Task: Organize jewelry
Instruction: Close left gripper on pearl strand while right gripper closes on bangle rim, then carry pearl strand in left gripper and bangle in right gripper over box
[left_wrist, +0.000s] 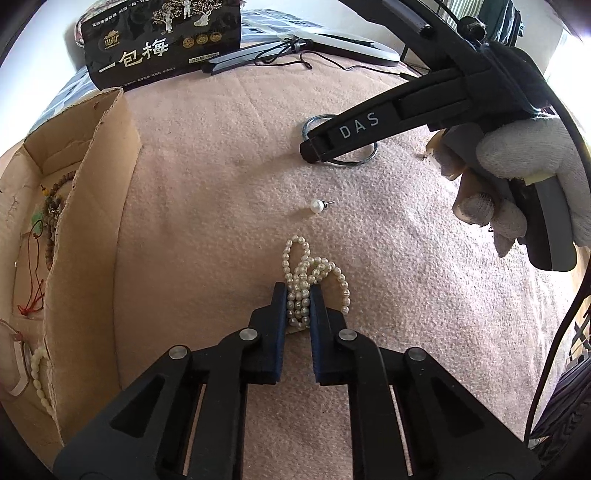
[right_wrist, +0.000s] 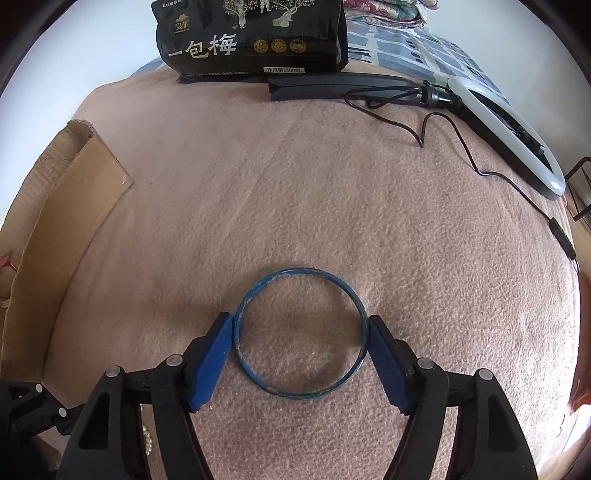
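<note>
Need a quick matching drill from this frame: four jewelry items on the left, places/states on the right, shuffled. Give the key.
Items
1. white pearl-bead strand
2. thin blue metal bangle
3. single white pearl stud earring
4. brown wooden-bead string

Places/states
A. lying loose on the pink blanket, touched by no claw
B. inside the open cardboard box
C. pinched between the left claw pads
D. flat on the blanket, between the spread right claw fingers

Pairs: 1-C, 2-D, 3-A, 4-B
</note>
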